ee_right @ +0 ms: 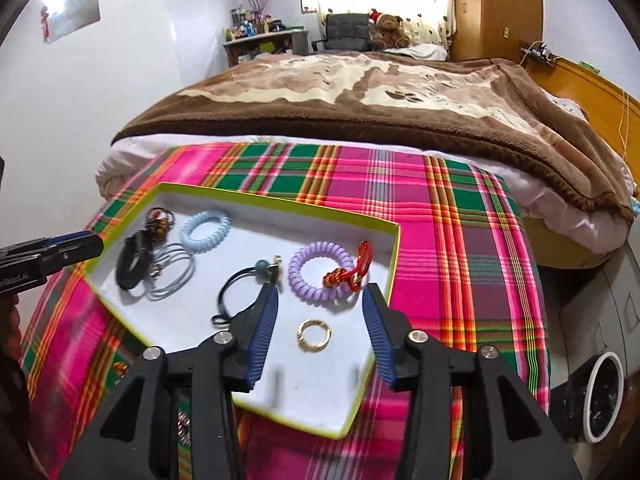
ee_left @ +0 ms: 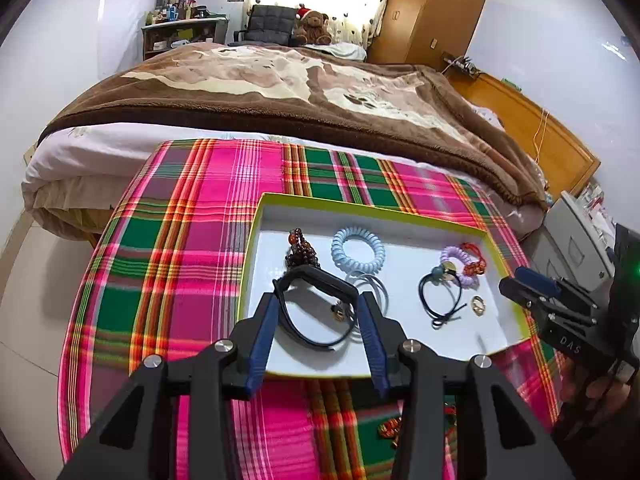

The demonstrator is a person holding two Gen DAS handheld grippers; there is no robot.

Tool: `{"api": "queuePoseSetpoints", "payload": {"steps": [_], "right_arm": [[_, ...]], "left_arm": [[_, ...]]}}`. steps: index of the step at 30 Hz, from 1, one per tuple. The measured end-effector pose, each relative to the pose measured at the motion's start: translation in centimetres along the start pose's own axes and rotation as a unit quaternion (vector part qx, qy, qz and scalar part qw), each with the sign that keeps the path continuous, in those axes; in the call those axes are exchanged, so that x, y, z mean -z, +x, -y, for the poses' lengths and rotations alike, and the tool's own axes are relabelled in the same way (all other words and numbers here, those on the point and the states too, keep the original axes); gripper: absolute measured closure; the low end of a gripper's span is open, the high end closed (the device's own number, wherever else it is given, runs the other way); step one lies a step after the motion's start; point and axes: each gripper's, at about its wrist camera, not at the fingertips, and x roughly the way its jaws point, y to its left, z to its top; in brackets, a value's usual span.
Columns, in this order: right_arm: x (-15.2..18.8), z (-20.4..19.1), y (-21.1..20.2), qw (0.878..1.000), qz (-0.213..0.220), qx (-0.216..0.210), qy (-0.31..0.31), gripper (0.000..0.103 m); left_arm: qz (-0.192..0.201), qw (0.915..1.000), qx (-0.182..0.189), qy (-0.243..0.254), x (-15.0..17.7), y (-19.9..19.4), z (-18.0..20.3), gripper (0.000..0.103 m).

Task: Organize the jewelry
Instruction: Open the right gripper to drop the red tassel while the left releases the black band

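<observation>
1. Tray point(ee_left: 256, 264) with yellow-green rim sits on the plaid-covered counter point(ee_left: 168, 240), centre of both views, foot of the bed point(ee_left: 280, 92) behind it.
2. Left tongs point(ee_left: 318, 316): spread, nothing pinched; black band point(ee_left: 304, 340) lies flat in the tray between and below the blue pads, apparently not touched.
3. Right tongs point(ee_right: 322, 330): spread, nothing pinched; gold ring point(ee_right: 313, 335) lies on the tray floor between the pads, apart from both.
4. Already in tray: dark bead bracelet point(ee_left: 302, 254) upper left, blue coil tie point(ee_left: 358, 250) upper centre, clear thin hoops point(ee_left: 374, 292), black elastic with bead point(ee_right: 240, 292), purple coil tie point(ee_right: 316, 270) touching red knotted cord point(ee_right: 352, 270).
5. Step, judged: drop-off finished for band and ring, both tongs clear above the tray.
6. Leftovers: small reddish-gold piece point(ee_left: 390, 428) on the cloth outside the tray, lower centre of left view; partly hidden by the tongs, type unclear.
7. Next move calls for: tongs out past the near rim, down to that piece, a pinch on it without snagging cloth, then release inside the tray in bare space.
</observation>
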Motion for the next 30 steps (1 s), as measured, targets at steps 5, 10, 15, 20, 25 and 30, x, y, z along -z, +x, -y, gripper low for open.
{"api": "queuePoseSetpoints", "payload": {"steps": [5, 10, 15, 20, 25, 30], "right_arm": [[1.1, -0.6, -1.7, 1.000, 0.010, -0.009, 0.007, 0.058], [2.8, -1.4, -2.8, 1.000, 0.010, -0.025, 0.007, 0.058], [4.7, -2.3, -3.3, 0.999, 0.000, -0.047, -0.002, 0.058], [6.1, -3.5, -3.0, 0.995, -0.009, -0.091, -0.030, 0.058], [6.8, -4.7, -2.1, 0.991, -0.028, -0.112, -0.064, 0.058], [7.6, -6.0, -0.6, 0.988, -0.058, -0.104, -0.097, 0.058]], "left_arm": [[0.006, 0.9999, 0.011, 0.002, 0.9, -1.4, 0.4, 0.059], [0.007, 0.9998, 0.019, 0.002, 2.2, -2.3, 0.8, 0.058], [0.004, 0.9997, 0.025, -0.004, 3.7, -3.0, 0.8, 0.058], [0.003, 0.9997, 0.024, -0.009, 5.0, -3.7, 0.6, 0.058], [0.001, 0.9996, 0.023, -0.016, 6.1, -4.2, 0.1, 0.058], [-0.005, 0.9996, 0.019, -0.020, 7.0, -4.4, -0.3, 0.058]]}}
